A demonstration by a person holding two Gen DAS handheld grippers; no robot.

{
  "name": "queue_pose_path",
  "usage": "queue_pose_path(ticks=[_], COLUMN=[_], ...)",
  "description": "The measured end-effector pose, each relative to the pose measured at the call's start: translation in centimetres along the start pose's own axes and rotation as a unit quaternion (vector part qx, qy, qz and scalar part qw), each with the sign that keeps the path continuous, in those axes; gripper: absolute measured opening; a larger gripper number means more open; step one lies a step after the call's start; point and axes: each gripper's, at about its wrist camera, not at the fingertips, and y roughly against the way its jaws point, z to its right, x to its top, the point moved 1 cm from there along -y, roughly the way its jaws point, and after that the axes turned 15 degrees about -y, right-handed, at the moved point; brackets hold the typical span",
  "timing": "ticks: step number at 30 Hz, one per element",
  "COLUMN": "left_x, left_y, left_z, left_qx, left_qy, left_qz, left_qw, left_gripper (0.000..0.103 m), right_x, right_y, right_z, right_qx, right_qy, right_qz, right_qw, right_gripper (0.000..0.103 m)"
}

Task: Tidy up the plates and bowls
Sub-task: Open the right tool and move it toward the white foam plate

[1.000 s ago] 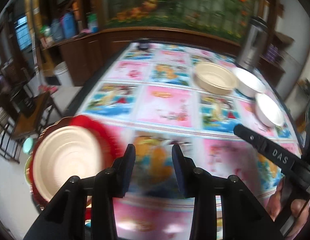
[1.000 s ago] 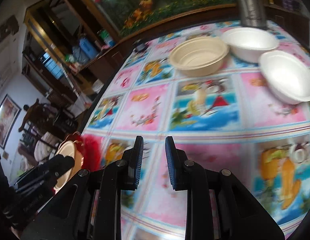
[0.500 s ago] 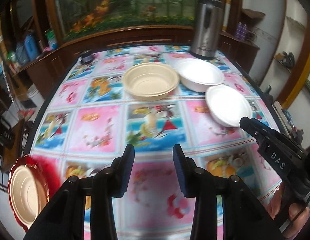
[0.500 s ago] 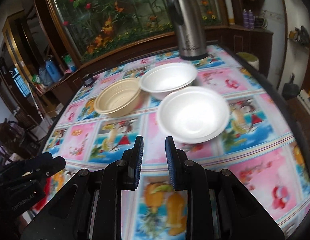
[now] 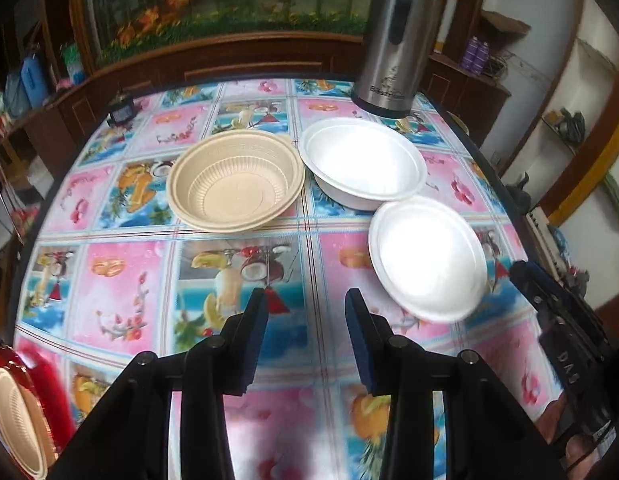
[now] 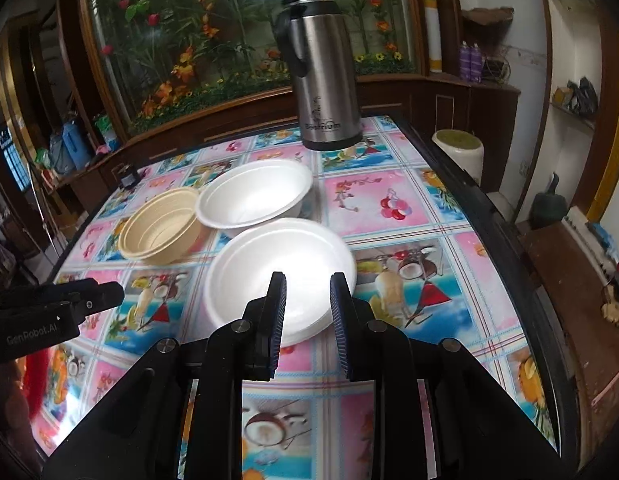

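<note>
The right gripper (image 6: 307, 294) hangs above the table (image 6: 389, 208) with its jaws set a narrow gap apart and nothing between them; its fingertips (image 6: 278, 292) sit over the near rim of the near white bowl (image 6: 269, 276). This bowl rests toward the right edge of the table, with its far rim touching or just overlapping the far white bowl (image 6: 255, 200). The far white bowl stands just beside the beige bowl (image 6: 161, 228), which lies toward the left edge; whether these two touch cannot be told. A steel thermos flask (image 6: 321, 76) stands upright near the far right corner. The left gripper (image 5: 305, 312) hovers over the middle of the near part of the table (image 5: 121, 280), jaws parted wider and empty, well apart from all three bowls. In its view the beige bowl (image 5: 235, 184) and far white bowl (image 5: 363, 160) lie beyond the fingertips, and the near white bowl (image 5: 427, 258) is to the right. At the near left corner a beige plate (image 5: 13, 420) rests inside a red plate (image 5: 49, 380). A small dark object (image 5: 121, 110) sits near the far left corner.
</note>
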Motion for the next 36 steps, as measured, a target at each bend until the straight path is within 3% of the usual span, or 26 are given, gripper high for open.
queue_pose_path(ticks=[6,11,16,20,30,36], left_x=[0.9,1.6,1.9,2.0,2.5,2.4], left_y=[-2.6,-4.3,-5.5,-6.4,-7.5,-8.7], left_z=[-1.0,-0.6,0.0,0.6,1.6,2.1], left_qx=[-0.012,-0.041,-0.056,-0.065,-0.061,-0.114], left_qy=[0.037,0.046,0.052,0.052,0.044,0.048], left_qz=[-0.018,-0.032,-0.036,-0.040,-0.032,-0.047], left_qw=[0.9991,0.9976,0.9965,0.9957,0.9967,0.9912], left_gripper=[0.044,0.044,0.046,0.046,0.047,0.050], right_x=[2.4,2.4,2.0,1.8,1.3,1.0], right_y=[-1.9,-4.4,-5.1,-5.9,-7.3,-8.1], right_z=[4.6,7.0,7.3,7.2,7.0,6.5], right_qx=[0.037,0.136,0.151,0.137,0.142,0.128], right_qy=[-0.070,-0.159,-0.181,-0.185,-0.191,-0.183], right_qz=[-0.028,-0.104,-0.117,-0.123,-0.135,-0.140], right_qw=[0.996,0.972,0.965,0.965,0.962,0.965], right_gripper=[0.022,0.022,0.022,0.022,0.022,0.022])
